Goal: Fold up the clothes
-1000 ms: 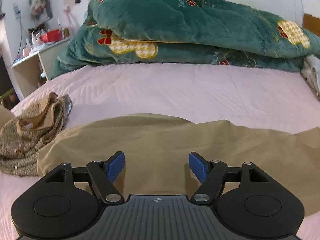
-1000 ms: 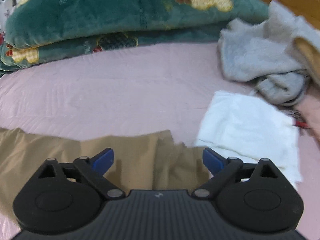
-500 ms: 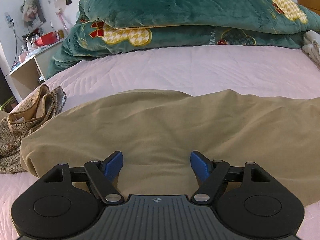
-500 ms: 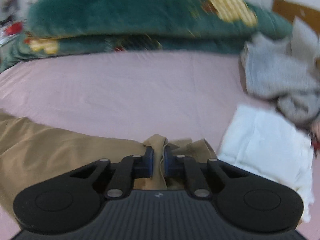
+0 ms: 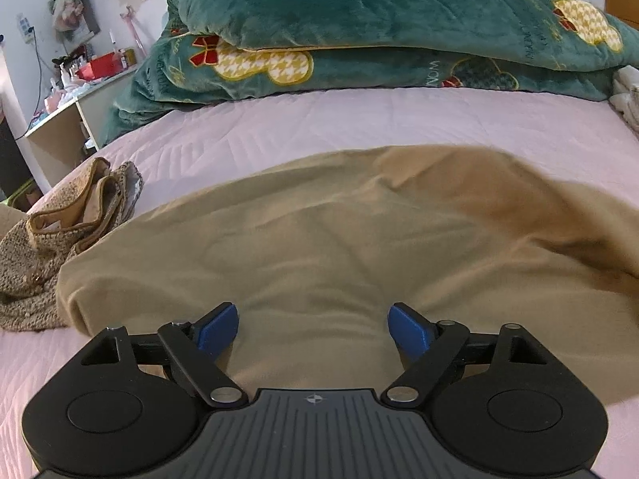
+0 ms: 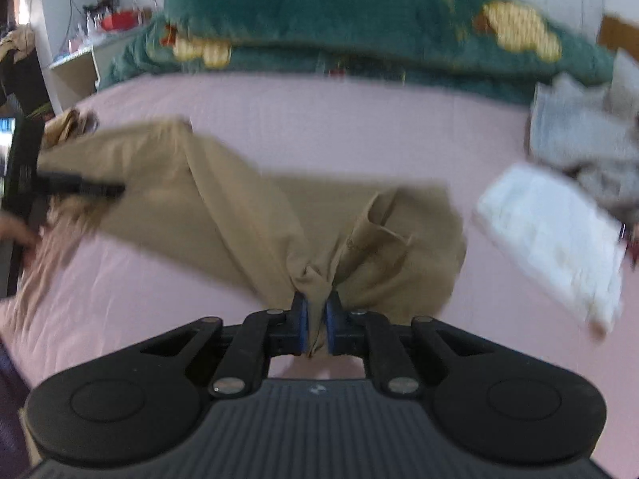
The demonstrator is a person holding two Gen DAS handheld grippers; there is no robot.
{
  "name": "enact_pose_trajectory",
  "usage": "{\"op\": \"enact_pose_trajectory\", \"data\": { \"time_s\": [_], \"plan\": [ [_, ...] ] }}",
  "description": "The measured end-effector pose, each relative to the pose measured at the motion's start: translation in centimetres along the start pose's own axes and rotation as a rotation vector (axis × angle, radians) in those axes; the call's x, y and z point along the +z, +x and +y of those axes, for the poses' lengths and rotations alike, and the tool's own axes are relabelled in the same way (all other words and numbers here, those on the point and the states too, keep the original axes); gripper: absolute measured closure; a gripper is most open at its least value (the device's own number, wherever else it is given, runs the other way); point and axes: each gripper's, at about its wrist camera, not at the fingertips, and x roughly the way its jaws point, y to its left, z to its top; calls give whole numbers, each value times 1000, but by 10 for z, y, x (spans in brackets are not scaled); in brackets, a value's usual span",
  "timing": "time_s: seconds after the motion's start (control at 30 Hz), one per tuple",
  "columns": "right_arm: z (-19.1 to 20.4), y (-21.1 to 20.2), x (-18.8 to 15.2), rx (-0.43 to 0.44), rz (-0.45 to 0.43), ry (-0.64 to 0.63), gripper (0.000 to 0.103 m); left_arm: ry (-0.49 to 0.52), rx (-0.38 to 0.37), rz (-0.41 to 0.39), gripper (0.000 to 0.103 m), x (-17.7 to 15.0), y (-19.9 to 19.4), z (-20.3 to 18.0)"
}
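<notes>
Pink bedspread (image 5: 359, 119) carries a green quilt (image 5: 399, 12) at twelve o'clock, its lettering too distorted to read. Tan trousers (image 5: 339, 247) lie across the middle. The left gripper (image 5: 313, 325) is opening, nothing between its jaws; the right gripper (image 6: 315, 321) pinches the trousers' bunched cloth.

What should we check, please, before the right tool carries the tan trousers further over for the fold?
1. Right tool pinches the tan trousers: ok, a bunch of cloth sits between its shut pads.
2. Left tool clear of the cloth: ok for now, its jaws are opening above the trousers with nothing pinched.
3. Landing area on the pink bedspread: ok, bare beyond the trousers.
4. White folded cloth out of the way: ok, it lies apart, to the right.
5. Knitted garment clear of the trouser end: cannot tell, the two meet at the edge.
6. Cloth lying flat: not ok, it is bunched near the grip.
</notes>
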Motion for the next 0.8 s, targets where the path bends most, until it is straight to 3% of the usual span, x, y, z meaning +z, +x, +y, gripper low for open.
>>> {"op": "enact_pose_trajectory", "data": {
  "time_s": [0.1,0.3,0.43,0.53,0.6,0.67,0.8],
  "plan": [
    [10,6,-21,-17,103,-14,96,22,-15,-10,19,-8,-16,0],
    [27,-2,-54,-52,192,-10,96,33,-36,-32,19,-30,-49,5],
    [23,-22,-35,-29,120,58,94,24,-32,-44,19,-29,-59,15],
    [21,-37,-7,14,34,115,65,11,-27,-63,19,-17,-63,25],
    [25,-36,26,53,-43,117,21,-10,-24,-70,19,-5,-62,31],
    [32,-22,62,86,-100,103,10,-32,-19,-79,19,7,-61,38],
    [65,31,129,176,-121,64,10,-46,17,-89,19,23,-52,58]
  ]
}}
